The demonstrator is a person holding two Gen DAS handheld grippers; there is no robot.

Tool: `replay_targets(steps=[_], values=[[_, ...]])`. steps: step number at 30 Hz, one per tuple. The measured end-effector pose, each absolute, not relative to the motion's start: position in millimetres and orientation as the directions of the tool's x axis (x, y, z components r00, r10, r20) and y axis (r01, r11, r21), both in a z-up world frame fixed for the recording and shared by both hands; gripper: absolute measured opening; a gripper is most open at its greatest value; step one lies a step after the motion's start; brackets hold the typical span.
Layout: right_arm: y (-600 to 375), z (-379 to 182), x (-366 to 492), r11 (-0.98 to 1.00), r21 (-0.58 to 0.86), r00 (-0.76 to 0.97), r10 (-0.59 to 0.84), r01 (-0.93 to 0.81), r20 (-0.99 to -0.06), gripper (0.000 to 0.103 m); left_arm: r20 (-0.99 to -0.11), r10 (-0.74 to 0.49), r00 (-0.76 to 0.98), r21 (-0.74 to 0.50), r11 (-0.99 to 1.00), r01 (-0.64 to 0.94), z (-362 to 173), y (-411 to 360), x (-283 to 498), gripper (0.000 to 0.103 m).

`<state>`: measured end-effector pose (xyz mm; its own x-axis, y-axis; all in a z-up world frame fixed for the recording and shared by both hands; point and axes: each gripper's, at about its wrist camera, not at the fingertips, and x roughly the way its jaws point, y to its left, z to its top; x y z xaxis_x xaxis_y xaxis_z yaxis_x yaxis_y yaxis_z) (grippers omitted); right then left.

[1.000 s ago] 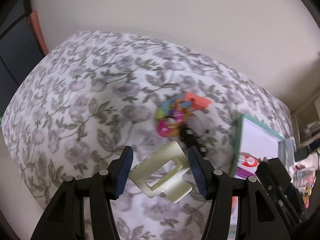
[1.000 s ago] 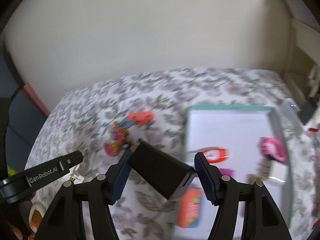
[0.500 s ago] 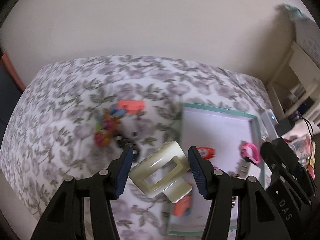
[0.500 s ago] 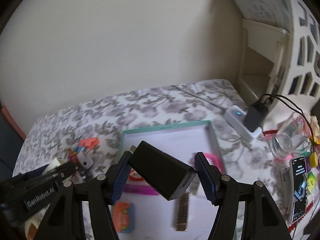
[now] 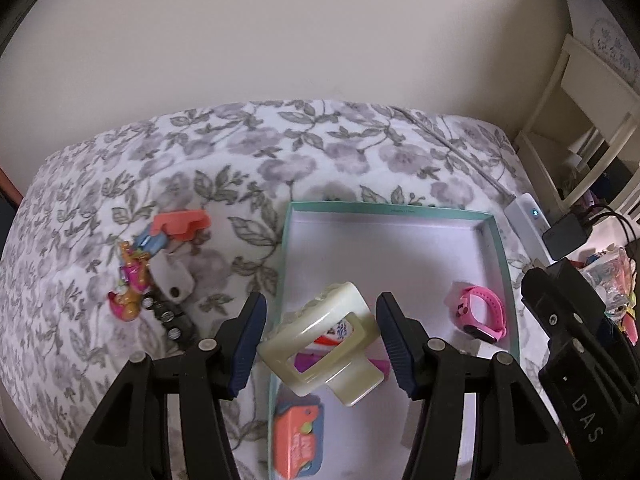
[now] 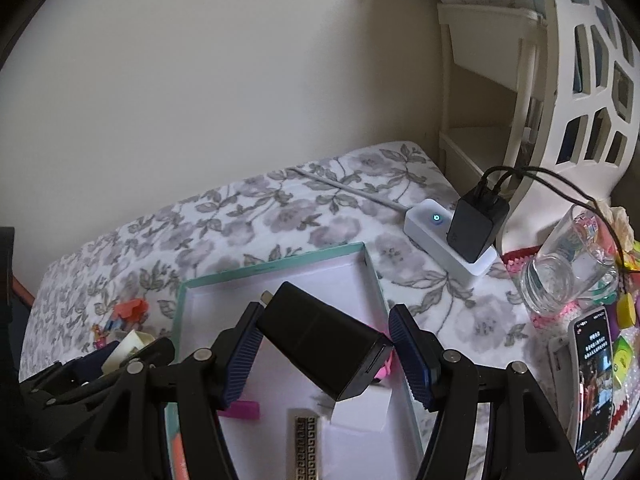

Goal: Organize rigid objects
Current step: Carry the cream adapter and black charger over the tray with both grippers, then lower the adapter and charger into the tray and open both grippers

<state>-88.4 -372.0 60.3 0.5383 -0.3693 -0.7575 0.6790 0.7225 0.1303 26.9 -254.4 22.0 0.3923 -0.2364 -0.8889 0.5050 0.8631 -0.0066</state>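
Observation:
My left gripper (image 5: 320, 340) is shut on a cream hair claw clip (image 5: 324, 346) and holds it above the near left part of a teal-rimmed white tray (image 5: 390, 210). My right gripper (image 6: 326, 354) is shut on a black charger block (image 6: 324, 350) above the same tray (image 6: 276, 266). In the tray lie a pink watch (image 5: 482, 314), an orange card box (image 5: 298, 438), a magenta piece (image 6: 242, 410), a patterned strip (image 6: 306, 446) and a white box (image 6: 362, 410).
Left of the tray, on the floral cloth (image 5: 224, 140), lie an orange piece (image 5: 182, 222), colourful toys (image 5: 130, 284), a white tag (image 5: 172, 276) and a black item (image 5: 172, 320). A white power strip (image 6: 450, 240), a glass (image 6: 560, 266) and a phone (image 6: 592, 376) stand at the right.
Both grippers have swung right, from over the pile of toys on the cloth to above the tray, each still holding its object.

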Motion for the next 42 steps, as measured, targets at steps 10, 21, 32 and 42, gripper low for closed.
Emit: replay_targets(steps=[10, 21, 32, 42], values=[[-387.1, 16.3, -72.8, 0.717, 0.115, 0.471, -0.321, 0.688, -0.821, 0.067, -0.909, -0.226, 0.35, -0.018, 0.861, 0.508, -11.1, -268.1, 36.7, 0.059], [-392.1, -7.9, -71.3, 0.706, 0.107, 0.41, -0.275, 0.7, -0.869, 0.067, -0.931, -0.182, 0.316, 0.006, 0.858, 0.513, -33.4, -270.9, 36.5, 0.059], [-389.2, -18.5, -69.6, 0.714, 0.07, 0.371, -0.276, 0.697, -0.887, 0.068, -0.941, -0.173, 0.29, -0.003, 0.863, 0.506, -38.5, -268.5, 39.0, 0.059], [-383.5, -6.0, -68.8, 0.725, 0.042, 0.373, -0.303, 0.687, -0.877, 0.068, -0.936, -0.195, 0.293, -0.027, 0.869, 0.494, -23.2, -260.0, 40.7, 0.067]])
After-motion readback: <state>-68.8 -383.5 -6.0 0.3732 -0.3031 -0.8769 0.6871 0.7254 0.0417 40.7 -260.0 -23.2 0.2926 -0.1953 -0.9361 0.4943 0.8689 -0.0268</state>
